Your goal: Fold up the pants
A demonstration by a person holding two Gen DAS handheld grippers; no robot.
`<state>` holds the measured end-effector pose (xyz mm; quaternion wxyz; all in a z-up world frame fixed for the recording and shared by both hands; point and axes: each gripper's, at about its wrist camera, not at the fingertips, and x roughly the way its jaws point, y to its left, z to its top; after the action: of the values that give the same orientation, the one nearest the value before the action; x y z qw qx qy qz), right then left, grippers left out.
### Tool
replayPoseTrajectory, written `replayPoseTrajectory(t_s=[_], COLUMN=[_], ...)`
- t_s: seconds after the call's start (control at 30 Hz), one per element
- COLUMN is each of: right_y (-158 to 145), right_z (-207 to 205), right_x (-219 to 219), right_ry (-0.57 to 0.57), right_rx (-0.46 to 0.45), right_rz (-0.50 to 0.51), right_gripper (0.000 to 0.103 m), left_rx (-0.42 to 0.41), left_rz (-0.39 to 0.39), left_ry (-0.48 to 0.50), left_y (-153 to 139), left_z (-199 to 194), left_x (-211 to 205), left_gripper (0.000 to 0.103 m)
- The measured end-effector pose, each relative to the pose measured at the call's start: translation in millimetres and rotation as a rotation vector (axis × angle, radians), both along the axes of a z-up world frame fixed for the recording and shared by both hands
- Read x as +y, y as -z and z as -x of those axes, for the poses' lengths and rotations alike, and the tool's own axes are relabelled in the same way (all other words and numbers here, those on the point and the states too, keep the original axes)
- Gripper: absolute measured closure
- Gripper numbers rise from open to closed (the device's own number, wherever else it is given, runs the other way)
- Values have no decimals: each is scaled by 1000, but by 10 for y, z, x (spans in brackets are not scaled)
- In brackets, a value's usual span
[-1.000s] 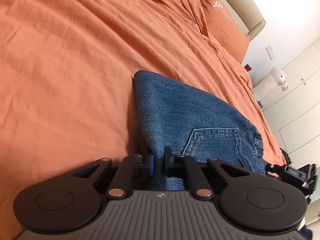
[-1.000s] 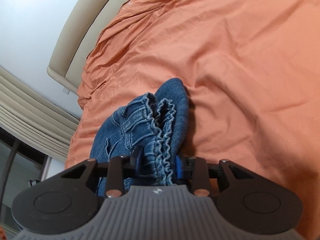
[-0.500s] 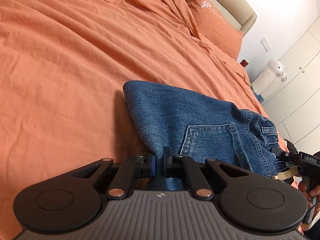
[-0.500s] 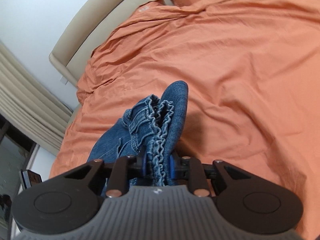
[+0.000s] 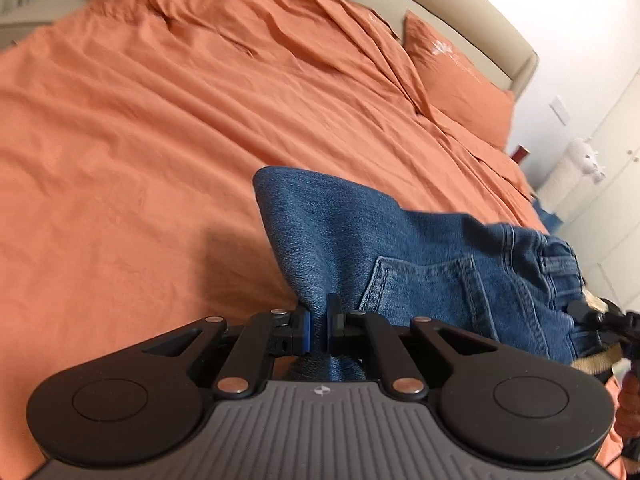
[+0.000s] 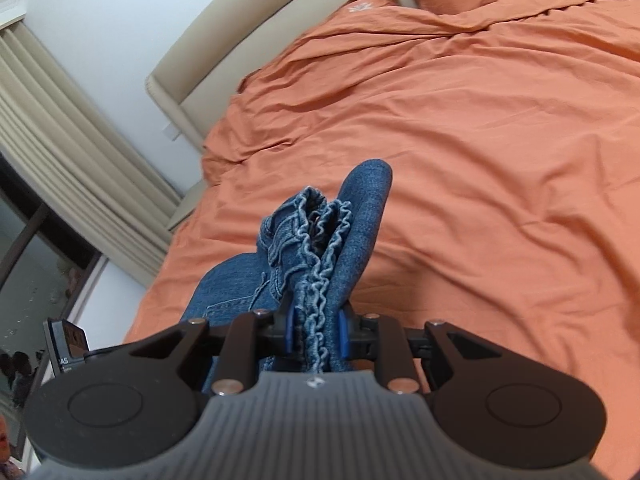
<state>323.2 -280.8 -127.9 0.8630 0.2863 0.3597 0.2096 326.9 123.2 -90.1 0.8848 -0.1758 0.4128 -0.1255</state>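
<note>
Folded blue denim pants (image 5: 400, 248) hang between my two grippers above the orange bed. My left gripper (image 5: 318, 330) is shut on a folded edge of the pants near the back pocket (image 5: 424, 292). My right gripper (image 6: 316, 334) is shut on the bunched elastic waistband of the pants (image 6: 320, 248); it also shows at the right edge of the left wrist view (image 5: 596, 320). The far fold of the pants points toward the bed and is lifted off it.
The orange bedsheet (image 5: 140, 140) spreads wide under and beyond the pants. Orange pillows (image 5: 452, 76) lie by the beige headboard (image 6: 240, 28). A white plush toy (image 5: 580, 160) and cabinets stand beside the bed. Curtains and a window (image 6: 52, 184) are to the left.
Both grippers have risen and tilted toward the headboard, lifting the pants higher off the sheet. The grips on the denim have not changed.
</note>
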Motion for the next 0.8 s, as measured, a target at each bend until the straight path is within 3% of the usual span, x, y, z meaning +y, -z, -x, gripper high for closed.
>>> replayPoseTrajectory(t_s=[0.27, 0.53, 0.67, 0.8], right_y=[-79, -46, 23, 185], right_z=[-45, -197, -316, -519], right_x=[319, 687, 868, 1109], right_ry=[-38, -95, -122, -157], right_rx=[-6, 7, 19, 42], right_rz=[-84, -114, -127, -158], right_gripper=[87, 87, 87, 87], left_rx=[-23, -48, -39, -24], left_rz=[-128, -212, -288, -421], left_ry=[-160, -270, -269, -211], left_y=[-409, -554, -523, -475], left_z=[52, 27, 6, 35], left_x=[122, 250, 381, 508], left_gripper=[96, 96, 96, 96])
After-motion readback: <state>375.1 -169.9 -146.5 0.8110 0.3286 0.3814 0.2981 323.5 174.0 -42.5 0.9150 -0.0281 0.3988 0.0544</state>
